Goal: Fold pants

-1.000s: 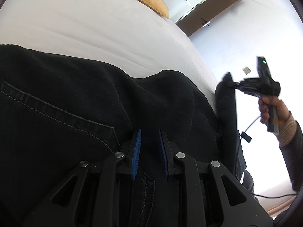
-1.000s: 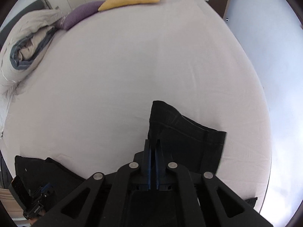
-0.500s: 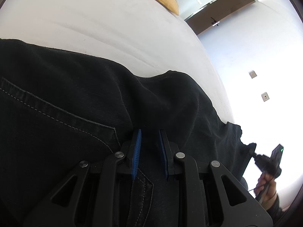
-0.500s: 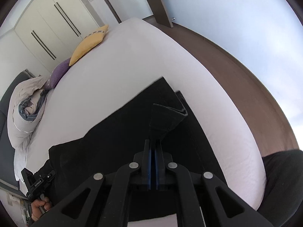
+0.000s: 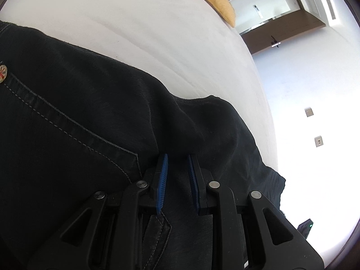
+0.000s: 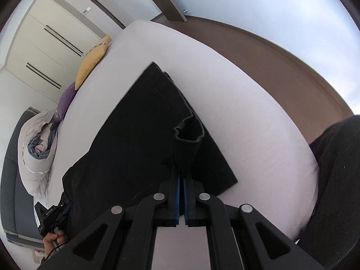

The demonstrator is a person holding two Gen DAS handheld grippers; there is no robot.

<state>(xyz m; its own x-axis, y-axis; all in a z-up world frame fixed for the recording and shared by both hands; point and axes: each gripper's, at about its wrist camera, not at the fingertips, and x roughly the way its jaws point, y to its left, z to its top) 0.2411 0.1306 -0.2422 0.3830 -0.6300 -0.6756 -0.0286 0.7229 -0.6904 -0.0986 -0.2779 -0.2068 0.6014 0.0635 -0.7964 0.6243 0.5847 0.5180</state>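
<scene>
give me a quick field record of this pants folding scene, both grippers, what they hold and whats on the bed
surface: white bed
garment: black pants, spread flat on the bed
left gripper: jaws narrowly apart, clamped on fabric near the pocket stitching at the waist end
right gripper: shut on a bunched hem of the pants
pants button: metal, at the left edge of the left wrist view
pillows: yellow pillow and purple pillow at the head of the bed
bedding: rolled duvet beside the pillows
fold state: not yet folded over
</scene>
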